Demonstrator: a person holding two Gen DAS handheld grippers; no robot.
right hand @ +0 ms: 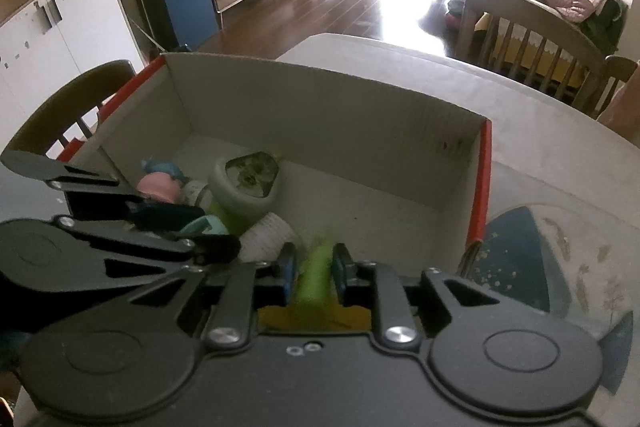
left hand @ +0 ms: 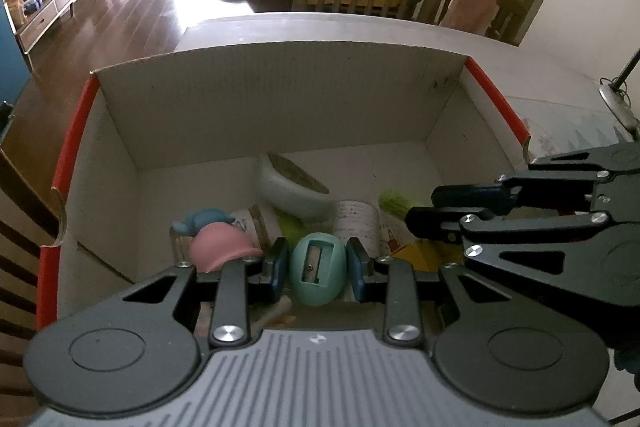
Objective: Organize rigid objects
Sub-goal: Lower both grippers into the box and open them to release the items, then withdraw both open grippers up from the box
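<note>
A teal egg-shaped pencil sharpener (left hand: 318, 273) sits between the blue pads of my left gripper (left hand: 318, 267), which is shut on it low inside the red-edged cardboard box (left hand: 280, 99). My right gripper (right hand: 313, 273) hangs over the box's near right part. A blurred green object (right hand: 316, 279) stands between its pads with a thin gap at the left pad, so it is not pressed. In the left wrist view the right gripper (left hand: 420, 211) reaches in from the right. In the right wrist view the left gripper (right hand: 216, 235) and the sharpener (right hand: 208, 225) show at the left.
The box (right hand: 320, 115) holds a white pot (left hand: 292, 191), a pink toy (left hand: 220, 247) with a blue figure, a white cup (left hand: 358, 223) and something yellow (left hand: 420, 253). It stands on a pale table (right hand: 520, 131), with wooden chairs (right hand: 520, 31) beyond and a blue patterned mat (right hand: 520, 259) to its right.
</note>
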